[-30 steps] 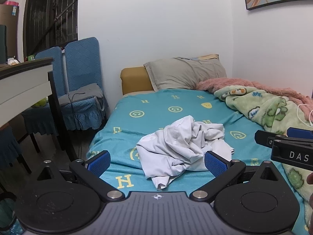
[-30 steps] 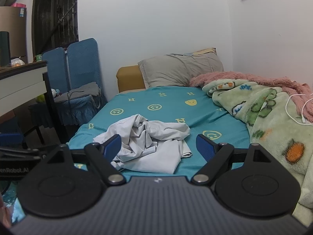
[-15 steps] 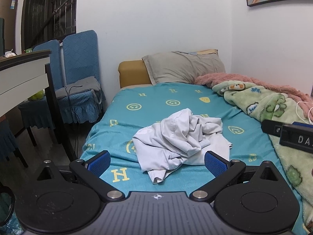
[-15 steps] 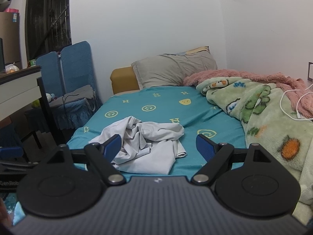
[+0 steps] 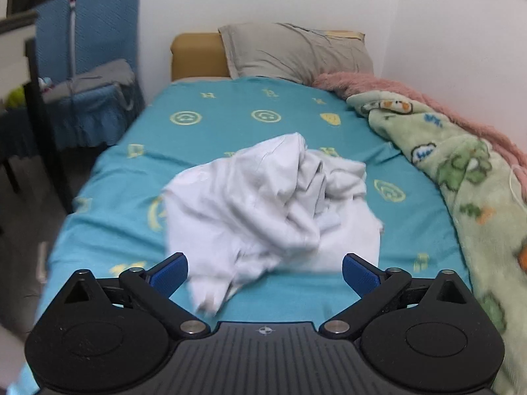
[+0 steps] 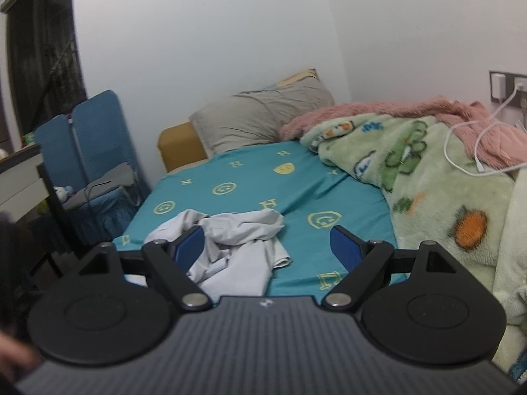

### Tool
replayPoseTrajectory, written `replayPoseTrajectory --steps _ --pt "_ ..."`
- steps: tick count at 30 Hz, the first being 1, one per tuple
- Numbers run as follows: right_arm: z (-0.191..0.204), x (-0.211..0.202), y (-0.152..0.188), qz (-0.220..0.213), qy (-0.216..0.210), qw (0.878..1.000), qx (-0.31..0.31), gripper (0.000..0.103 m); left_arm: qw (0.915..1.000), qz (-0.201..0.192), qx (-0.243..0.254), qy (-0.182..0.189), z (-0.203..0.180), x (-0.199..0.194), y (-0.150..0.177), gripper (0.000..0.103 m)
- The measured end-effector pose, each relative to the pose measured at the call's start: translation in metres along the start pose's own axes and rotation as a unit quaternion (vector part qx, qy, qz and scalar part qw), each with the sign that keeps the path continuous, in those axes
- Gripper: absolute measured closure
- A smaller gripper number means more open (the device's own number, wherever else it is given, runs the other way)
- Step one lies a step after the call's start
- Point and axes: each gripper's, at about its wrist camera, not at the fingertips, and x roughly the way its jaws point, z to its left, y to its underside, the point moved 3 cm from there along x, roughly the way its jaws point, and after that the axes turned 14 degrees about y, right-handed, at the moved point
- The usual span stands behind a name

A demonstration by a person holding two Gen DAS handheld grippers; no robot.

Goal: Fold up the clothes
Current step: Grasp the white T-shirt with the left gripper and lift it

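A crumpled white garment [image 5: 270, 204] lies in a heap near the foot of a bed with a teal sheet [image 5: 230, 125] printed with yellow faces. My left gripper [image 5: 265, 275] hangs open just short of the heap, its blue pads either side of the near hem. In the right wrist view the same garment [image 6: 230, 240] lies ahead and to the left on the teal sheet [image 6: 257, 177]. My right gripper [image 6: 266, 247] is open and holds nothing; its left pad overlaps the cloth in the picture, and contact cannot be judged.
A green cartoon blanket [image 5: 461, 177] and a pink fleece [image 6: 395, 112] are piled along the right wall, with a white cable [image 6: 474, 151] on top. A grey pillow [image 5: 296, 52] lies at the head. Blue chairs [image 5: 89, 65] and a desk stand left of the bed.
Both grippers have moved forward toward the bed, so the garment looks larger. The left view now tilts down onto the heap; the right gripper is gone from it. Both stay open.
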Motion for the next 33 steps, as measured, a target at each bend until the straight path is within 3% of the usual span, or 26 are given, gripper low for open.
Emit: replayPoseTrajectory --steps 5,7,9,10,12,18,27,30,33 --pt "-0.005 0.03 0.004 0.023 0.012 1.0 0.017 0.018 0.9996 0.022 0.002 0.019 0.009 0.065 -0.017 0.007" --pt "-0.002 0.042 0.005 0.025 0.011 0.999 0.017 0.018 0.9994 0.024 0.022 0.012 0.013 0.087 -0.016 0.02" --pt "0.001 0.057 0.007 0.025 0.015 0.999 0.013 0.018 0.9988 0.035 0.032 0.012 0.019 0.102 -0.012 0.056" --pt "0.003 0.064 0.009 0.027 0.013 1.0 0.011 0.018 0.9989 0.032 0.029 0.02 0.023 0.101 -0.013 0.064" --pt "0.005 0.076 0.012 0.033 0.011 0.999 0.008 0.018 0.9987 0.026 0.02 0.039 0.03 0.094 -0.015 0.094" --pt "0.005 0.088 0.017 0.044 0.006 0.999 0.023 0.018 0.9956 -0.028 0.028 0.085 0.038 0.006 -0.038 0.099" --pt "0.011 0.044 0.007 0.006 -0.006 1.0 0.01 0.018 0.9817 -0.105 0.013 0.158 0.052 -0.147 -0.031 0.099" --pt "0.018 0.028 0.008 -0.003 -0.01 1.0 -0.011 0.018 0.9824 -0.113 -0.007 0.149 0.073 -0.175 -0.023 0.099" --pt "0.026 0.027 0.013 0.021 -0.021 0.999 -0.033 0.018 0.9874 -0.095 -0.041 0.119 0.098 -0.17 -0.015 0.099"
